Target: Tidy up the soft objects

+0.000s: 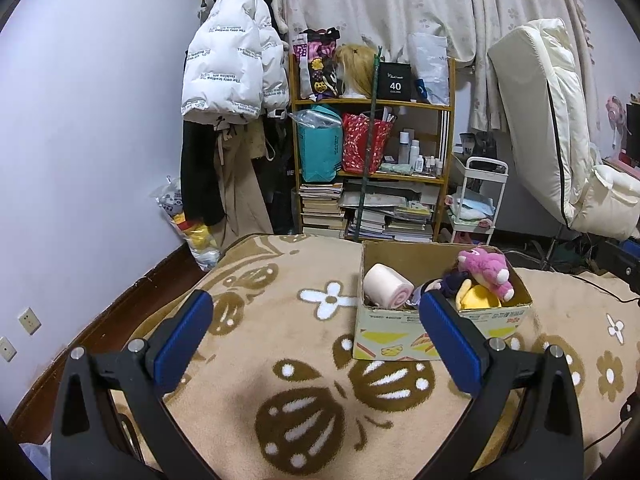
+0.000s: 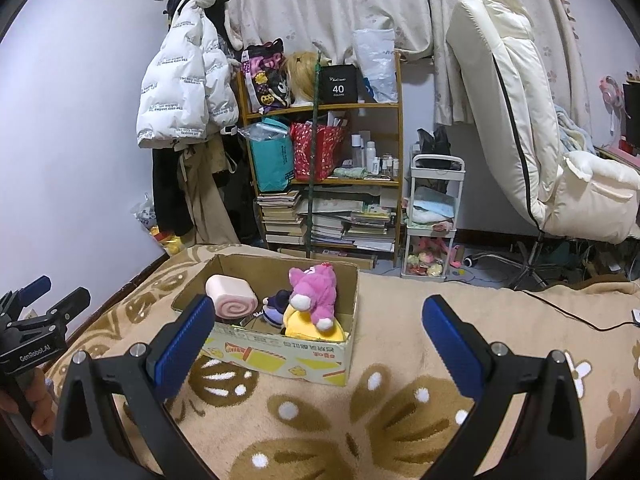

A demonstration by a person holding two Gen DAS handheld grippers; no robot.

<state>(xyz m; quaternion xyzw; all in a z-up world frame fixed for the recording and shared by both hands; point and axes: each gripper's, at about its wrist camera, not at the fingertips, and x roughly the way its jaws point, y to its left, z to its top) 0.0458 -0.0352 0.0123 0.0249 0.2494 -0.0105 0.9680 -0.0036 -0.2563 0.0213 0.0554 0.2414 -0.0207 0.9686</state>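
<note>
An open cardboard box (image 1: 400, 336) (image 2: 312, 360) stands on the beige patterned blanket (image 1: 304, 360) (image 2: 400, 320). Inside lie a pink swiss-roll plush (image 1: 387, 286) (image 2: 232, 296), a pink bear plush (image 1: 486, 266) (image 2: 316, 290), a yellow plush (image 1: 476, 296) (image 2: 308, 326) and a dark blue plush (image 1: 452, 282) (image 2: 276, 304). My left gripper (image 1: 316, 312) is open and empty, just left of and before the box; it also shows in the right wrist view (image 2: 56, 290). My right gripper (image 2: 318, 320) is open and empty, in front of the box's right side.
Behind the bed stand a wooden shelf (image 1: 372, 104) (image 2: 324, 108) with bags and books, hanging coats (image 1: 232, 60) (image 2: 184, 88), a small white cart (image 1: 478, 196) (image 2: 434, 216) and a white recliner chair (image 1: 560, 132) (image 2: 532, 128). A black cable (image 2: 560, 312) lies on the blanket at right.
</note>
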